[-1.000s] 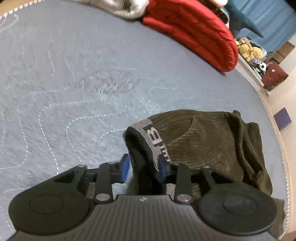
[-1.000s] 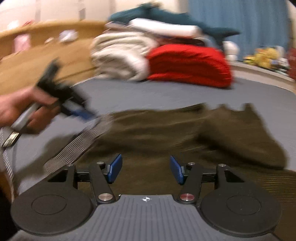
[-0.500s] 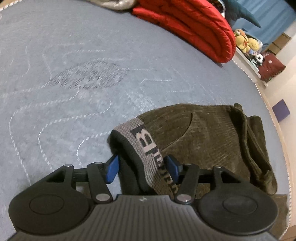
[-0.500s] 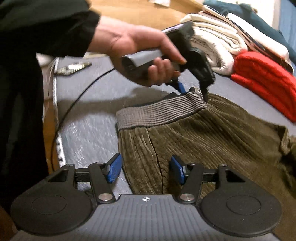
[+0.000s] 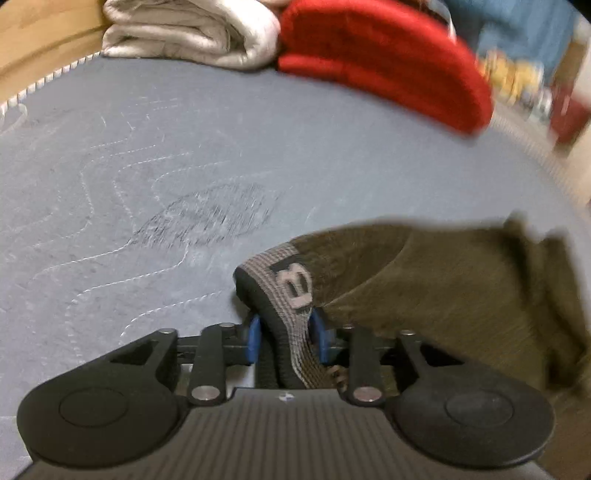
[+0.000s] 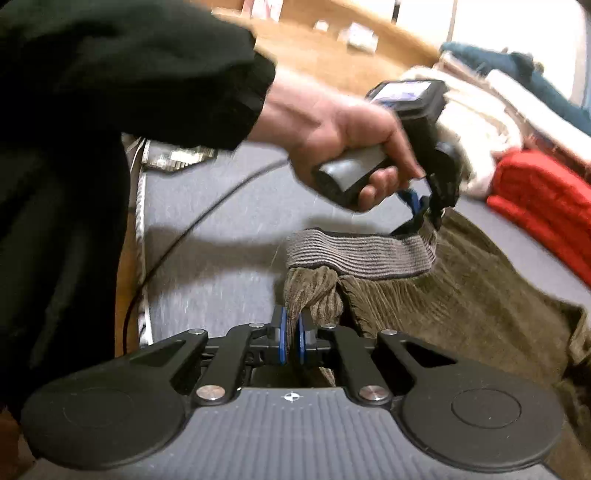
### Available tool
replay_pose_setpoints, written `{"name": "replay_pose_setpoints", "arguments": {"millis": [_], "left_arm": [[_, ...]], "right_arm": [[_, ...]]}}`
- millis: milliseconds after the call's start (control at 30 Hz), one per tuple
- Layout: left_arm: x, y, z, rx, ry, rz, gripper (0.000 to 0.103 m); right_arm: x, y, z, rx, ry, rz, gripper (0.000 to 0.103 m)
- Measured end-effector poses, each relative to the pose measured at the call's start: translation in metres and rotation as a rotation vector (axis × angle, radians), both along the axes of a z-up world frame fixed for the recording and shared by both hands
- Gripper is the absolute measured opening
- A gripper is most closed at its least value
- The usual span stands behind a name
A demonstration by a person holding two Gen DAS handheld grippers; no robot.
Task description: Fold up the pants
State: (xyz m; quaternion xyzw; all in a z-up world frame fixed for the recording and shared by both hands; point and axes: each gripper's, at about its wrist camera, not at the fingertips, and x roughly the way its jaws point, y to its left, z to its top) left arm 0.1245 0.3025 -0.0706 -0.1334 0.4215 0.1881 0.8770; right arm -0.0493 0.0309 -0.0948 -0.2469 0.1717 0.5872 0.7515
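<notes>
Olive corduroy pants (image 5: pixel 443 291) with a grey ribbed waistband (image 5: pixel 291 284) lie on the grey mattress (image 5: pixel 147 166). My left gripper (image 5: pixel 286 332) is shut on the waistband's far corner and lifts it; it also shows in the right wrist view (image 6: pixel 424 210), held by a hand. My right gripper (image 6: pixel 291 336) is shut on the corduroy just under the waistband's (image 6: pixel 362 254) near corner. The pants (image 6: pixel 461 302) trail away to the right.
A folded white blanket (image 5: pixel 192 33) and a red blanket (image 5: pixel 388 59) lie at the mattress's far end. A black cable (image 6: pixel 192 240) and the wooden bed frame (image 5: pixel 37 44) run along the mattress's edge. Soft toys sit blurred far right.
My right gripper has shut on the corduroy below the waistband, having been open. My left gripper has tightened on the waistband and lifted it, swinging its view toward the blankets.
</notes>
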Motion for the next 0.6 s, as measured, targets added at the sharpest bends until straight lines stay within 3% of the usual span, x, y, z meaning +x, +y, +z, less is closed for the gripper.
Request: {"name": "replay_pose_setpoints", "arguments": {"millis": [33,100,133,167,233,267,333,400,433,467,500,533,600], "left_arm": [[0.001,-0.007,0.004,0.074,0.009,-0.003,0.052],[-0.003,-0.021,0.022,0.231,0.007,0.025,0.054],[-0.006,-0.025,0.031,0.27,-0.011,0.041,0.054],[-0.01,-0.029,0.04,0.276,-0.042,0.046,0.054],[-0.017,-0.039,0.053,0.218,-0.117,-0.001,0.054],[-0.017,-0.047,0.054,0.193,-0.133,-0.048,0.054],[-0.011,-0.06,0.042,0.13,-0.107,-0.185,0.048],[0.0,-0.065,0.016,0.046,0.007,-0.264,0.039],[0.006,-0.067,-0.003,0.041,0.117,-0.278,0.029],[0.005,-0.069,-0.011,0.072,0.131,-0.294,0.029],[0.005,-0.073,-0.01,0.11,0.131,-0.316,0.029],[0.006,-0.075,-0.005,0.126,0.138,-0.299,0.024],[0.004,-0.08,0.012,0.172,0.112,-0.25,0.023]], "right_arm": [[-0.001,0.0,-0.004,-0.027,0.003,0.007,0.008],[-0.003,-0.001,-0.002,-0.044,0.001,0.008,0.013],[-0.003,-0.005,0.005,-0.038,0.016,0.008,0.021],[0.001,-0.01,0.015,-0.012,0.048,0.005,0.029],[0.017,-0.024,0.033,0.08,0.129,-0.043,0.072],[0.029,-0.032,0.043,0.138,0.172,-0.093,0.076],[0.057,-0.047,0.059,0.218,0.259,-0.194,0.076],[0.089,-0.068,0.076,0.291,0.321,-0.317,0.075],[0.104,-0.078,0.084,0.32,0.329,-0.376,0.074],[0.12,-0.09,0.093,0.354,0.325,-0.45,0.074],[0.133,-0.103,0.102,0.391,0.303,-0.522,0.074],[0.146,-0.12,0.114,0.434,0.242,-0.612,0.074],[0.169,-0.145,0.131,0.479,0.122,-0.726,0.075]]}}
